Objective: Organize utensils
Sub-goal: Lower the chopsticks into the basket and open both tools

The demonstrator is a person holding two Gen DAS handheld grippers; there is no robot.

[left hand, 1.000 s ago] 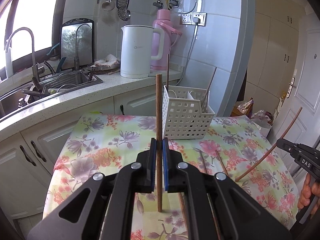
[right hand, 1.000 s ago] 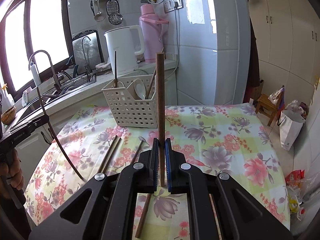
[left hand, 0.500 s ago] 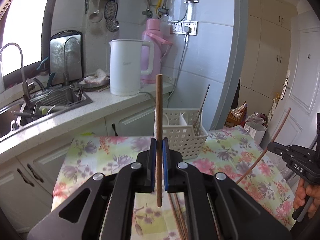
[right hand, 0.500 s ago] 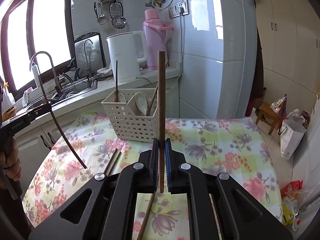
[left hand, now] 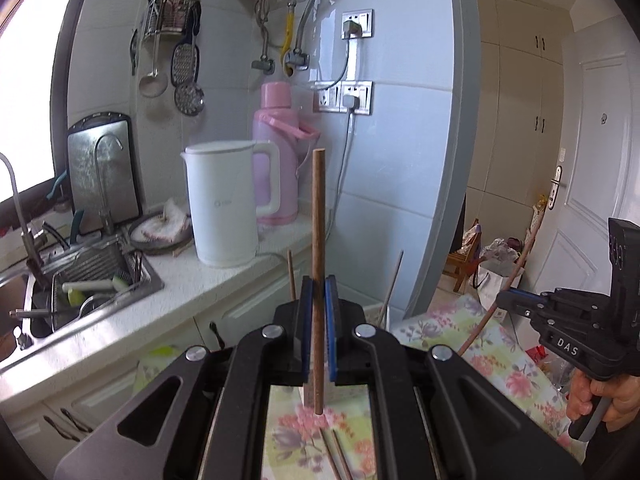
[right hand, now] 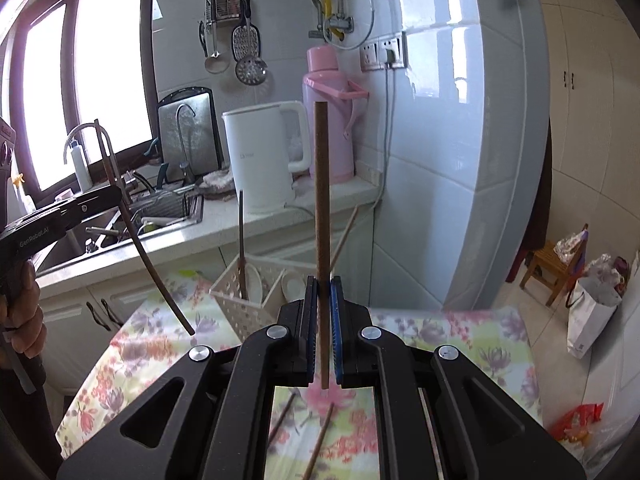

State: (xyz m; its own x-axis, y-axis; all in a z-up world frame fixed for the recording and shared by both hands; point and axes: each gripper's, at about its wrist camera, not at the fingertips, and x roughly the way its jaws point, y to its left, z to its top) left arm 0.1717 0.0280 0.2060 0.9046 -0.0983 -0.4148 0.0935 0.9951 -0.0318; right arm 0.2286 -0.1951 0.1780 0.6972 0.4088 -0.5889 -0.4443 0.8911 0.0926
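My left gripper (left hand: 319,292) is shut on a brown wooden chopstick (left hand: 319,240) held upright. My right gripper (right hand: 323,292) is shut on another brown chopstick (right hand: 321,200), also upright. Both are raised above the floral table. A white perforated utensil basket (right hand: 244,304) stands ahead of the right gripper with chopsticks and spoons in it; in the left wrist view it is mostly hidden behind the jaws. Loose chopsticks (right hand: 320,440) lie on the tablecloth below. The right gripper shows in the left wrist view (left hand: 504,300), the left gripper in the right wrist view (right hand: 116,194).
A floral tablecloth (right hand: 460,336) covers the table. Behind it runs a counter with a white kettle (left hand: 224,208), a pink thermos (left hand: 276,160) and a sink (left hand: 80,280) with dishes. A tiled column (right hand: 460,140) stands at the right, with a stool and bags beyond.
Both grippers have risen and tilted up with their chopsticks, so the table and basket have sunk low in view. Both stay shut.
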